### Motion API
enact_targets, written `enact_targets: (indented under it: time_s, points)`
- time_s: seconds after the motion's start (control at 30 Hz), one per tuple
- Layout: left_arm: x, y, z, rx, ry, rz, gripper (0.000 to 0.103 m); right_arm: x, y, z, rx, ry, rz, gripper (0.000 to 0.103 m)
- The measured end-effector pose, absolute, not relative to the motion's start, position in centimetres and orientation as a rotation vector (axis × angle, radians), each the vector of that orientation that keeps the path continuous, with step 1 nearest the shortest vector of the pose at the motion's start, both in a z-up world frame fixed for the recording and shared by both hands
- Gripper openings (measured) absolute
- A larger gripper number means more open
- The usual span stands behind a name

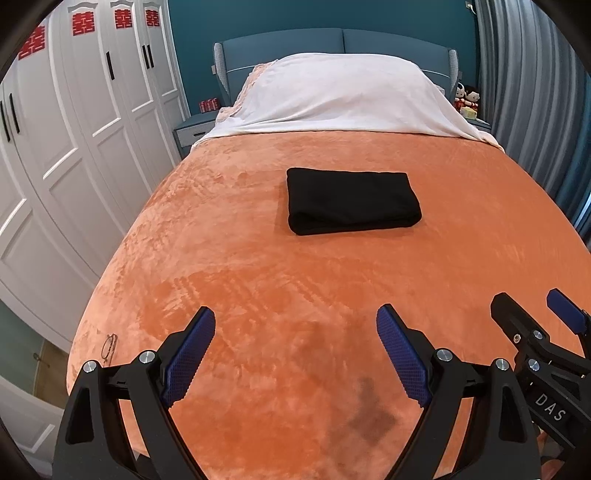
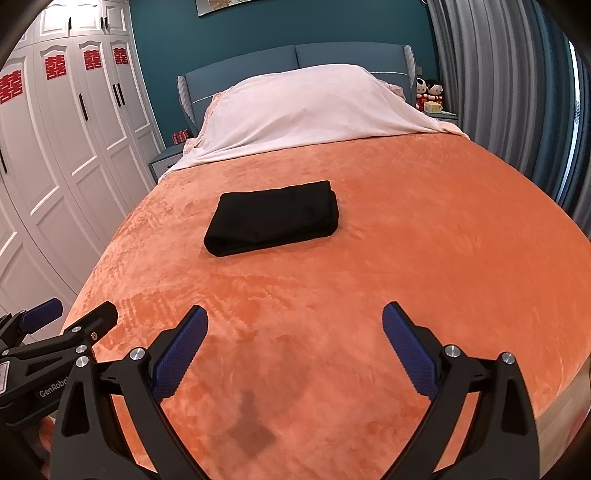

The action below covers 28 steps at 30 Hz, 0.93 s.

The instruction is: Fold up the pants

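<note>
So I'm over a bed (image 1: 258, 295) covered with a fuzzy orange blanket (image 2: 406, 240), and there's a white sheet (image 1: 332, 99) draped over what looks like the pillows up at the head end. Behind that is a blue padded headboard (image 1: 295, 48) against a teal wall (image 2: 258, 29). White wardrobe doors (image 1: 92, 129) with red paper cutouts (image 1: 83, 24) run down the left side, grey curtains (image 2: 498, 92) hang on the right, and two little dolls (image 2: 428, 92) sit on the nightstand by the curtains. A pair of glasses (image 1: 109, 345) lies near the blanket's left edge. The pants (image 1: 351, 201) are black and already folded into a compact rectangle, sitting flat around the middle of the bed, well apart from both my grippers. The long axis runs side to side across the bed, and the rolled, thicker folded edge faces toward me. In the right wrist view the bundle (image 2: 273, 218) looks slightly skewed, left end nearer to me. My left gripper (image 1: 295, 354) hangs above the bare blanket near the foot with its jaws spread wide, nothing in them. My right gripper (image 2: 293, 350) is the same, jaws released and empty, just beside the left one. A dark smudge (image 2: 251, 428) sits on the blanket below the jaws.
</note>
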<state>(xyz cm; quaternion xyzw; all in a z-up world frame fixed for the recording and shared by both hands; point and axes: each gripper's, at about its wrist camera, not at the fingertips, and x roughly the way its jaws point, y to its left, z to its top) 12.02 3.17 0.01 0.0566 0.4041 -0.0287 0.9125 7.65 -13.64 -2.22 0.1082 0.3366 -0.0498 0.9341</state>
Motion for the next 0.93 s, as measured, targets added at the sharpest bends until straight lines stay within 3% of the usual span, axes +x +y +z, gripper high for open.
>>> enact_targets:
  time_s: [0.93]
  points:
    - [11.0,3.7,-0.7,0.15,0.826,-0.065,0.087,5.5,-14.0,-3.1,0.234,0.726,-0.132,0.094]
